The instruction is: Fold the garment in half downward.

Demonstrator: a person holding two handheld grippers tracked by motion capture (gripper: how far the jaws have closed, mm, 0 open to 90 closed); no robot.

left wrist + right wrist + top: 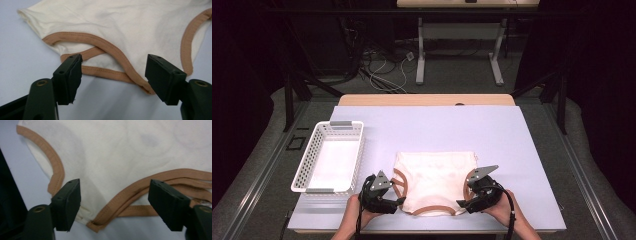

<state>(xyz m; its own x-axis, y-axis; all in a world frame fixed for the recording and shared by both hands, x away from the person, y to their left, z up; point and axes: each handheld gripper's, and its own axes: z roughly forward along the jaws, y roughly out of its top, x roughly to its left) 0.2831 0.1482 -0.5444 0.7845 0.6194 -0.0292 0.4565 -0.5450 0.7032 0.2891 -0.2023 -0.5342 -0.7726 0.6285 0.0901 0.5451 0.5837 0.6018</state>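
Both the left gripper point(398, 201) and the right gripper point(460, 203) stand spread beside a folded cream garment point(433, 180) on the desk point(512, 150), pinching nothing.

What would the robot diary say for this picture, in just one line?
garment: flat on table | left gripper: open at its near left corner | right gripper: open at near right corner | basket: left, nothing inside

Evenly lit table, dark surroundings; close views look slightly soft, perhaps defocused.
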